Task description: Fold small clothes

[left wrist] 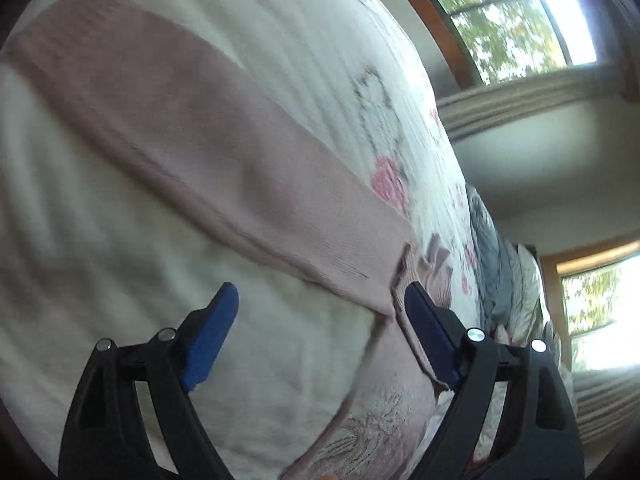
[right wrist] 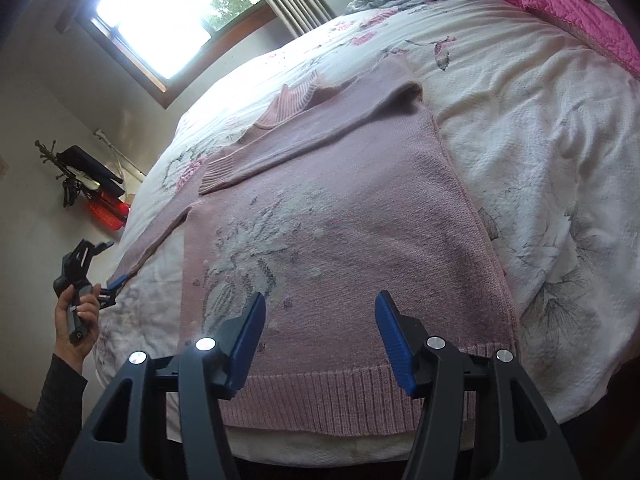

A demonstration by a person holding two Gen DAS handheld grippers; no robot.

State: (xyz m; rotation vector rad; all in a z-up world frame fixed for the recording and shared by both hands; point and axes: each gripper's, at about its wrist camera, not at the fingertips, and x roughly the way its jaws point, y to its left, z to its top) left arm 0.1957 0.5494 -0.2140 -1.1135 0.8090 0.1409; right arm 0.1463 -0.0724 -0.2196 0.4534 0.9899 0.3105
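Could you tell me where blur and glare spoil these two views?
Left wrist view: motion blur smears the pink sweater sleeve and bedspread; windows bright. Right wrist view: sharp on the sweater, but the window blows out and washes the bed's far edge.

Daylight comes from a window that is blown out to white in the right wrist view, throwing glare across the near side of the bed while the wall beneath stays dim. The left wrist view is smeared with motion blur, so the sweater and bedding look soft, and its two windows are also overexposed. Both views bend strongly at the edges and fade into dark round corners.
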